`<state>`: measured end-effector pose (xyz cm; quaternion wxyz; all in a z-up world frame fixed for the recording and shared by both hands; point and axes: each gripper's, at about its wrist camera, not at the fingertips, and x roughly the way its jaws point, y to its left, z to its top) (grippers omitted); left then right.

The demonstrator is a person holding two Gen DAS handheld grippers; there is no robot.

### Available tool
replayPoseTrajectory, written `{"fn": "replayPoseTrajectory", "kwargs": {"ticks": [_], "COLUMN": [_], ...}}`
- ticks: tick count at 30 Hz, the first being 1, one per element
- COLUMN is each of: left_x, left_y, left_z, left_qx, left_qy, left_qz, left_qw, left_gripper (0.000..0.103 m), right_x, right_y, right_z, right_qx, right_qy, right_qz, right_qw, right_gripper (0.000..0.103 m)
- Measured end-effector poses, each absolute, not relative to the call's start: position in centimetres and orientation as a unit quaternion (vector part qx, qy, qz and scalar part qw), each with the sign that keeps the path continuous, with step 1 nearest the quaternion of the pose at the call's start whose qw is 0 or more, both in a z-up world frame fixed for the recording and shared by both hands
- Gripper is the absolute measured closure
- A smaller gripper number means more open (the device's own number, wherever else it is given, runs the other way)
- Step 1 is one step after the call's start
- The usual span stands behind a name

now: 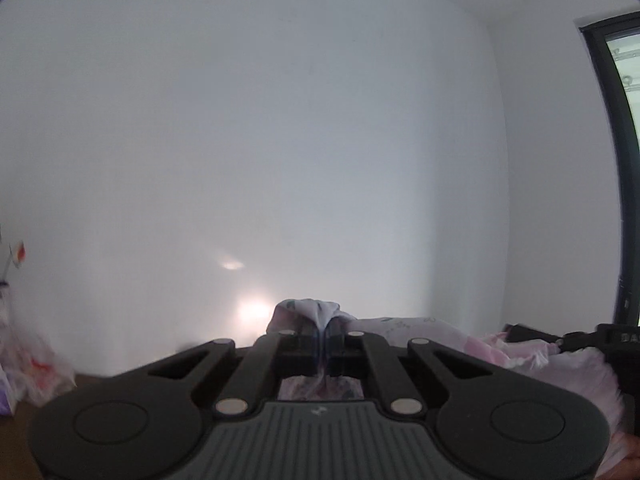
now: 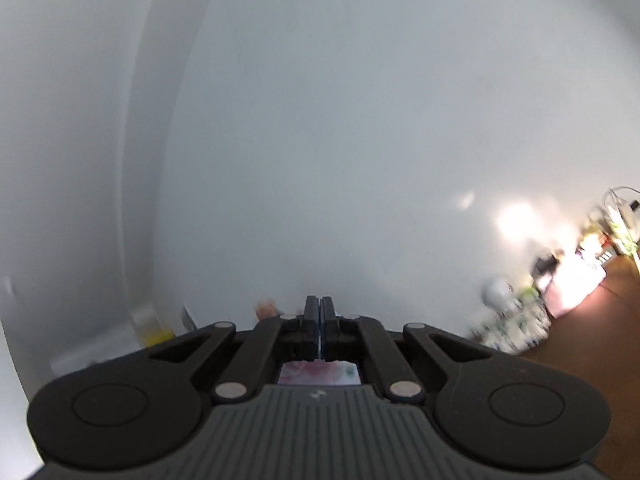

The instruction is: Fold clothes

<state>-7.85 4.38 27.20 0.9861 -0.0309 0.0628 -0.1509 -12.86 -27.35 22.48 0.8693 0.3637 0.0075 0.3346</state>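
Observation:
My left gripper (image 1: 323, 330) is shut on a bunched fold of a pale pink patterned garment (image 1: 308, 310), which bulges over the fingertips and trails off to the right (image 1: 440, 330). The other gripper (image 1: 600, 338) shows at the right edge of the left wrist view, against the same cloth. In the right wrist view my right gripper (image 2: 319, 312) points at a white wall with its fingers pressed together. A patch of the pink garment (image 2: 318, 374) shows just below them; whether cloth sits between the tips is hard to see. Both grippers are raised, and most of the garment hangs out of sight.
A white wall fills both views. A dark window frame (image 1: 612, 160) stands at the right. Plastic bags (image 1: 28, 360) lie at the lower left on a brown floor. Blurred clutter (image 2: 520, 320) and wooden floor (image 2: 592, 340) appear at the right of the right wrist view.

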Motion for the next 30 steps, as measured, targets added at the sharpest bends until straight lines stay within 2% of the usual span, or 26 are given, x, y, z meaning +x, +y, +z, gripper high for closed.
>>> {"fn": "replayPoseTrajectory", "kwargs": {"ticks": [6, 7, 9, 10, 12, 13, 14, 15, 16, 17, 20, 22, 25, 27, 29, 30], "left_x": [3.0, 4.8, 8.4, 9.2, 9.2, 8.6, 7.4, 6.2, 5.0, 4.1, 1.5, 0.3, 1.2, 2.2, 3.5, 3.8], "left_y": [2.9, 2.6, 2.2, 2.4, 3.0, 3.5, 4.1, 4.7, 5.2, 6.0, 7.8, 7.4, 6.4, 5.8, 5.4, 5.3], "left_z": [24.5, 24.1, 22.5, 21.1, 19.3, 18.7, 18.5, 18.3, 18.1, 17.7, 15.6, 12.5, 8.9, 6.8, 5.5, 5.1], "left_qx": [-0.019, -0.017, -0.004, 0.012, 0.036, 0.045, 0.053, 0.061, 0.068, 0.074, 0.083, 0.112, 0.148, 0.163, 0.163, 0.161], "left_qy": [0.135, 0.147, 0.184, 0.213, 0.25, 0.255, 0.248, 0.24, 0.232, 0.232, 0.268, 0.316, 0.347, 0.364, 0.387, 0.396], "left_qz": [-0.056, -0.04, 0.0, 0.013, 0.006, 0.004, 0.002, 0.001, -0.001, -0.006, -0.044, -0.074, -0.065, -0.052, -0.039, -0.042], "left_qw": [0.989, 0.988, 0.983, 0.977, 0.967, 0.966, 0.967, 0.969, 0.97, 0.97, 0.959, 0.939, 0.924, 0.916, 0.907, 0.903], "left_gripper": [0.1, 0.096, 0.088, 0.088, 0.084, 0.074, 0.064, 0.043, 0.029, 0.025, 0.019, 0.018, 0.02, 0.021, 0.027, 0.03], "right_x": [-2.7, -1.1, 1.9, 3.4, 6.4, 7.0, 6.3, 5.9, 5.9, 5.9, 5.9, 5.9, 5.9, 5.9, 5.7, 5.5], "right_y": [-27.5, -27.6, -27.6, -27.6, -27.7, -27.4, -26.8, -25.9, -24.7, -23.4, -19.7, -17.2, -13.5, -11.0, -9.3, -10.0], "right_z": [19.6, 18.3, 15.7, 14.4, 11.8, 10.9, 10.4, 9.9, 9.5, 9.0, 7.7, 6.8, 5.5, 4.7, 4.0, 3.9], "right_qx": [0.4, 0.396, 0.386, 0.38, 0.366, 0.352, 0.329, 0.306, 0.285, 0.264, 0.198, 0.154, 0.087, 0.042, 0.011, 0.021], "right_qy": [0.083, 0.105, 0.148, 0.168, 0.21, 0.224, 0.23, 0.237, 0.244, 0.251, 0.271, 0.283, 0.3, 0.311, 0.318, 0.319], "right_qz": [0.222, 0.188, 0.121, 0.087, 0.019, 0.0, -0.001, 0.004, 0.017, 0.029, 0.067, 0.092, 0.129, 0.153, 0.169, 0.163], "right_qw": [0.885, 0.893, 0.903, 0.905, 0.906, 0.909, 0.916, 0.922, 0.927, 0.931, 0.94, 0.942, 0.941, 0.937, 0.933, 0.933], "right_gripper": [0.102, 0.099, 0.086, 0.077, 0.073, 0.062, 0.057, 0.056, 0.056, 0.055, 0.05, 0.05, 0.051, 0.055, 0.072, 0.075]}}
